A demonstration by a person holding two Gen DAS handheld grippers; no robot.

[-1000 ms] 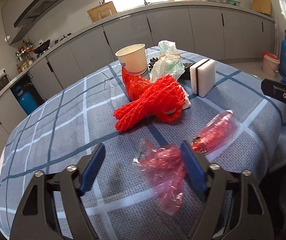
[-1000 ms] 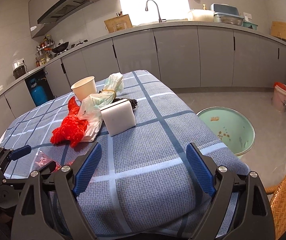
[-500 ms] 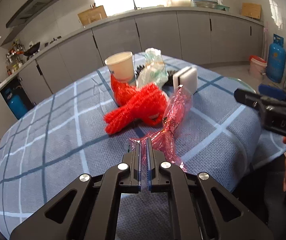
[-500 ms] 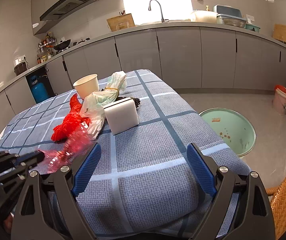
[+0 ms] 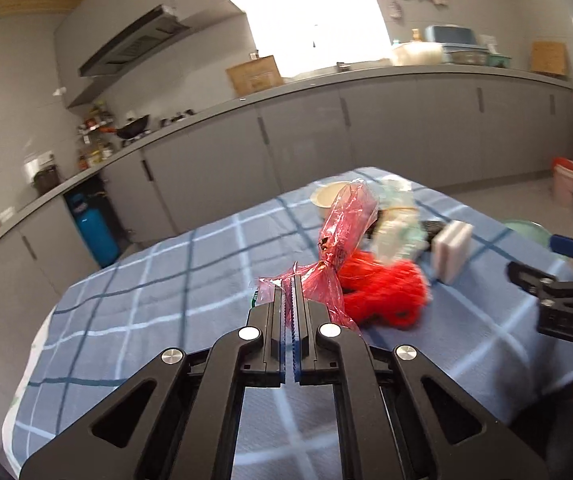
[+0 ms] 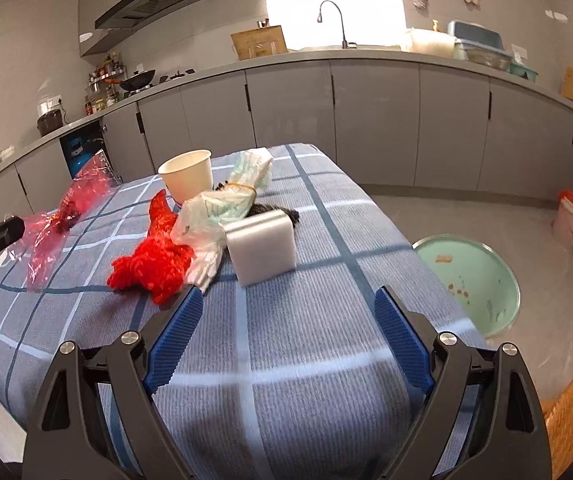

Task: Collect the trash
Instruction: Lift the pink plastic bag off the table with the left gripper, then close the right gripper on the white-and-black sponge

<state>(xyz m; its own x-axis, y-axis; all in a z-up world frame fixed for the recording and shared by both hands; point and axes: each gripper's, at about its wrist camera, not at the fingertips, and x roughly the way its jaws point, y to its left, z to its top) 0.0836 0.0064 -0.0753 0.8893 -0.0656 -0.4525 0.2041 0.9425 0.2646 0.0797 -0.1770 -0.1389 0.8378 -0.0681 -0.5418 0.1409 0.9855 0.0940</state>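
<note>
the pink cellophane wrapper [image 5: 344, 216] is held clear of the table, pinched at its lower end between the closed jaws of the left gripper [image 5: 290, 300]. its twisted upper end points up and away from the gripper, and part of the film spreads out beside the pads. in the right wrist view the same wrapper [image 6: 64, 216] hangs at the far left above the checked tablecloth [image 6: 318, 240], and only the tip of the left gripper shows at the frame edge.

behind the wrapper lies the red mesh netting [image 6: 154, 260], touching a crumpled white plastic bag [image 6: 210, 216]. the left wrist view is motion-blurred here, so the bag and the paper cup [image 6: 186, 176] are hard to make out and the wrapper covers part of the cup. a white sponge block [image 6: 262, 248] stands on edge just beside the bag. a dark item [image 6: 274, 210] behind the sponge is mostly hidden and cannot be identified.

the right gripper [image 6: 286, 340] is low over the near table edge, jaws spread wide with nothing between them. a green basin [image 6: 470, 280] sits on the floor beyond the table's right side, partly cut off by the tablecloth edge.
</note>
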